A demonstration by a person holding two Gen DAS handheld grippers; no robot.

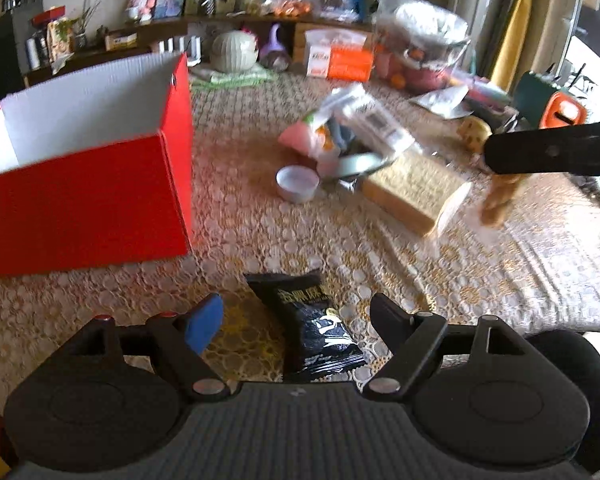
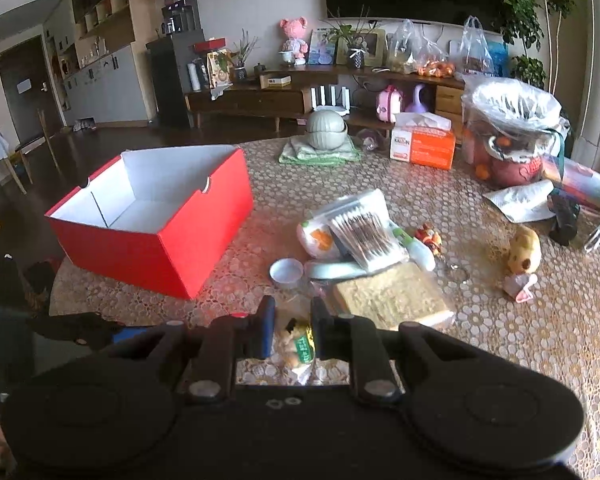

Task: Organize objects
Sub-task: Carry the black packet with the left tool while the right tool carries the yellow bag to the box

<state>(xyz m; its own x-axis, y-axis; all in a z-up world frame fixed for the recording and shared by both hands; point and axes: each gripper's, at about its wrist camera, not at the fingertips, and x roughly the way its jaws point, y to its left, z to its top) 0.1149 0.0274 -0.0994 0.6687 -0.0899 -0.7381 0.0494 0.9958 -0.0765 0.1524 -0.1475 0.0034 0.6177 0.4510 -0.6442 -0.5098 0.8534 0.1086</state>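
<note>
1. Far left on the counter [image 2: 540, 360] stands the red box [image 2: 160, 256], open-topped; its white inside looks bare, so I'd say the sorting has hardly begun.
2. Just right of the box, the left gripper [image 1: 296, 316] hovers low with its fingers wide apart around a black snack packet [image 1: 312, 332] lying flat on the lace cloth; neither finger touches it.
3. Next along, the right gripper [image 2: 292, 330] has its fingers drawn in on a clear snack bag [image 2: 296, 344] with a green label, which seems lifted off the cloth and due for the box.
4. In the middle sits the unsorted pile: a small white cap [image 2: 286, 271], a pack of cotton swabs [image 2: 364, 236], an orange-printed pouch [image 2: 318, 238] and a tan packaged block [image 2: 392, 296], all touching or nearly so.
5. Further right, a small yellow plush toy [image 2: 524, 256] and a keyring charm [image 2: 428, 236] lie apart.
6. Nearly everything is left to do, as far as I can judge.
</note>
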